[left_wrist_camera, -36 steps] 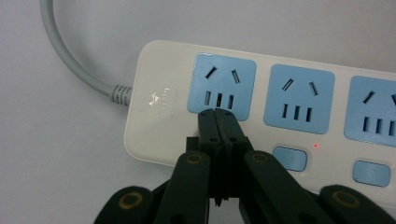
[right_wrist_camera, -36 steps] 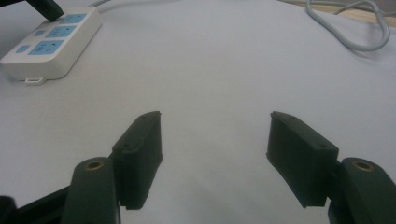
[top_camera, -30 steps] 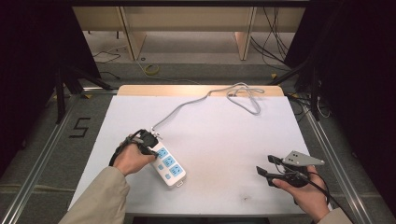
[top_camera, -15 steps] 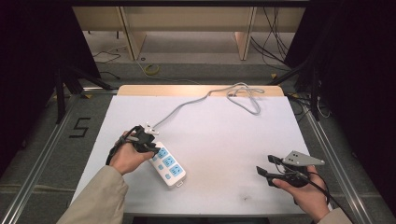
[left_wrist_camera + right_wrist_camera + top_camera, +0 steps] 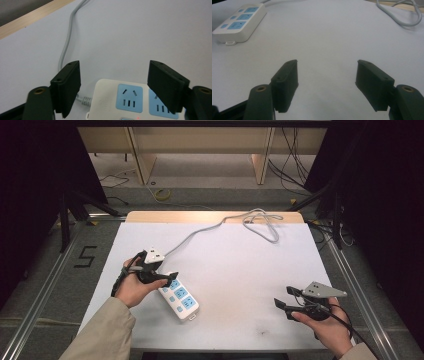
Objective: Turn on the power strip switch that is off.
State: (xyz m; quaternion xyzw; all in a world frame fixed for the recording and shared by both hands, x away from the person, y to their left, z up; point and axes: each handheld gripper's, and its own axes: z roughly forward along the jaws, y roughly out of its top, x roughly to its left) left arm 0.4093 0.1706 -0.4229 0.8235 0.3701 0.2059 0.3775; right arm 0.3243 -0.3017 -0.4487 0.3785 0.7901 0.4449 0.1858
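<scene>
Left hand-held gripper parked over the cord end of the power strip, jaws just opened and now standing wide apart, straddling that end without pressing on it. Right hand-held gripper idle near the right edge, jaws likewise apart, nothing between them.

Then, largest to smallest:

Bench: broad, flat, covered in a matt white sheet, with a strip of pale wood showing along the far edge. Smooth enough, probably, to let things slide.

Cord: grey, round, rubbery-looking, running from the strip toward the far edge and ending in loose loops there. Bendy, likely to drag and tug when the strip is moved.

Power strip: lying flat on the left half of the bench, just beside the left hand, angled toward the near edge. Stiff white plastic block with rounded corners, glossy, pale blue outlet faces, a small hanging tab at the free end. Probably light but hard and a bit slippery; best taken across its narrow width, pads on the two long side walls, near the cord end for control of the trailing lead. Not fragile, though easy to twist out of a shallow pinch.
</scene>
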